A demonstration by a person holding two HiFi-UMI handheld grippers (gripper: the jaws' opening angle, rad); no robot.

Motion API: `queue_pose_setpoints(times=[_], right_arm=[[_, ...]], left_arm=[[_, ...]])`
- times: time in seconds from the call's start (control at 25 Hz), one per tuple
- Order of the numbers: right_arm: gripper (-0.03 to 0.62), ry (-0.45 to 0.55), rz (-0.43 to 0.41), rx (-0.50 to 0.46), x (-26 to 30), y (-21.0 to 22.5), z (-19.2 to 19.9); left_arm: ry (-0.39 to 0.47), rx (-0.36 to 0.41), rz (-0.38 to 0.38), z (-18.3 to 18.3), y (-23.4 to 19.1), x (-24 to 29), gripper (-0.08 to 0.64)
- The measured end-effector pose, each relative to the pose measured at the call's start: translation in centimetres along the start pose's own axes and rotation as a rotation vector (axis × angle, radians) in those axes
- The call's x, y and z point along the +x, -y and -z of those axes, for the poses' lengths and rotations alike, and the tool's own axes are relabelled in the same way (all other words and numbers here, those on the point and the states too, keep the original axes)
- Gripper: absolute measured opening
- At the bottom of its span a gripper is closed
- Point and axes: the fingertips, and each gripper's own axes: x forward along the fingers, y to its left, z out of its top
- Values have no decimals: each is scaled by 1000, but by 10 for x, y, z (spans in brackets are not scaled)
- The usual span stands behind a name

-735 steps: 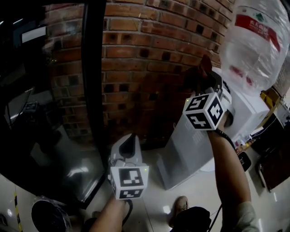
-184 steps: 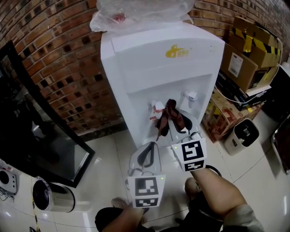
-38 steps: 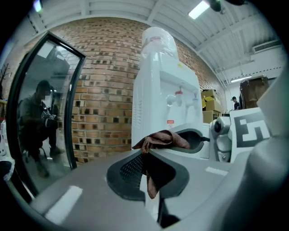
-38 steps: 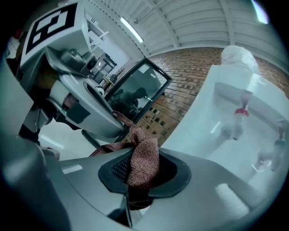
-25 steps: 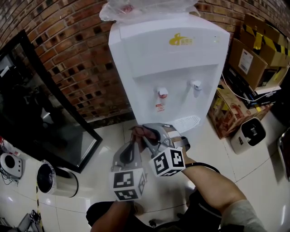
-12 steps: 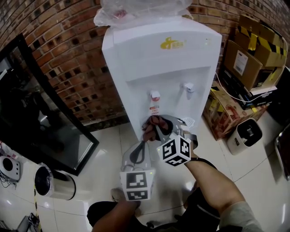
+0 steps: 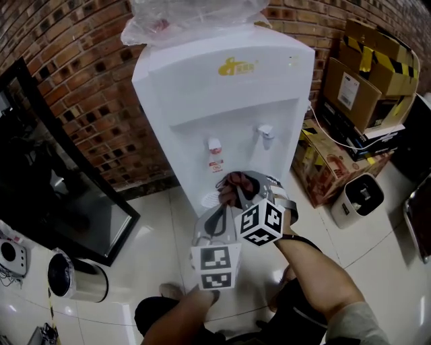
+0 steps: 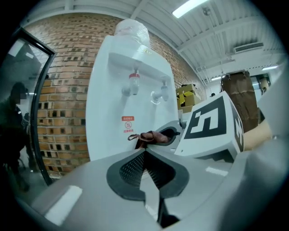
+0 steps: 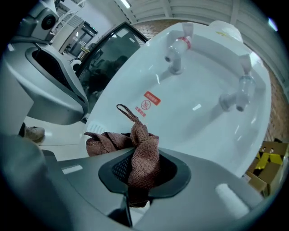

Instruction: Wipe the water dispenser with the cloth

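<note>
My right gripper is clenched on the cloth: the brown towelling is pinched between the two pads, a bunched fold and a thin loop sticking out past the tips. In the head view that gripper points at the front of the water dispenser, and the cloth sits just below the red tap, close to the white panel. Whether the fabric touches the panel I cannot tell.

My left gripper has its jaws drawn together with nothing between them. It hovers beside the right one, slightly further from the dispenser, and its tips aim at the drip tray's grille.

On the dispenser, the blue tap stands beside the red one in the recess. A bottle wrapped in clear plastic sits on top. A brick wall runs behind the dispenser, and stacked cardboard boxes stand by the side nearest the blue tap. On the other side a dark glass panel leans against the wall.
</note>
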Motion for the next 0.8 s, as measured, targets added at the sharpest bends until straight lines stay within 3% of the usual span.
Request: queue_pose_setpoints(times=[0.32,0.52,0.8], right_arm=[[83,-119,85,34,-18,47,54],[81,-141,98,60,-34,63,75],[81,-206,133,162,-55,87,116]], left_arm=[[-6,-9,63,1,35,21,0],[0,-18,94,-1,53,29,0],[7,-26,169,-5,92,37,0]])
